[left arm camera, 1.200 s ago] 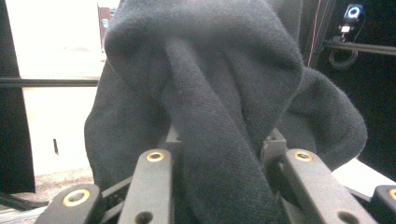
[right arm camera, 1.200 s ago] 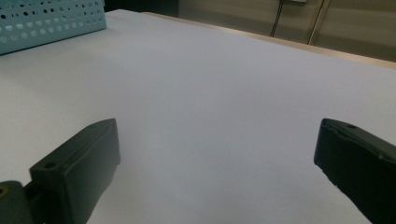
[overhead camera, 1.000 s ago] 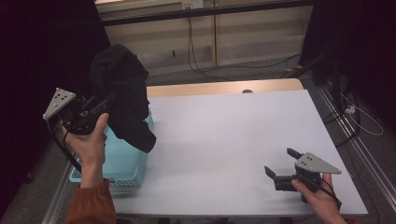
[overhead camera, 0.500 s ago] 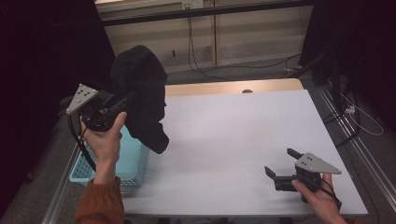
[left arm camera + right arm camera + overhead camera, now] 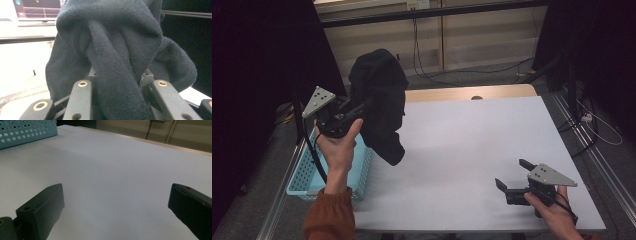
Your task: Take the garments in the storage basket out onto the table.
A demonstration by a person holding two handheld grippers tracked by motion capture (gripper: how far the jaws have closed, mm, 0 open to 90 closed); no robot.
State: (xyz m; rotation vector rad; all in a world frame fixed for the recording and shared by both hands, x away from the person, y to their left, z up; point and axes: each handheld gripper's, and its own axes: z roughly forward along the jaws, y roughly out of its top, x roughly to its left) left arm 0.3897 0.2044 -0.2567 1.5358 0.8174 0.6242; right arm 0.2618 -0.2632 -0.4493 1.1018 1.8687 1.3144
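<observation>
A black garment (image 5: 379, 102) hangs bunched in the air over the left edge of the white table (image 5: 462, 150). My left gripper (image 5: 362, 107) is shut on its upper part and holds it clear of the table. In the left gripper view the dark knit cloth (image 5: 117, 62) is pinched between the two jaws and drapes over them. Near the table's front right corner my right gripper (image 5: 512, 177) stands open with nothing between its fingers. In the right gripper view the two fingertips (image 5: 42, 207) stand wide apart over bare table.
A light blue perforated basket (image 5: 307, 172) stands at the table's left edge, below my left hand; its corner (image 5: 25, 130) is in the right gripper view. A wooden strip (image 5: 467, 93) runs along the far edge. Cables lie on the floor behind.
My left gripper has carried the black garment to the right, from above the basket toward the table. The right gripper has stayed in place.
</observation>
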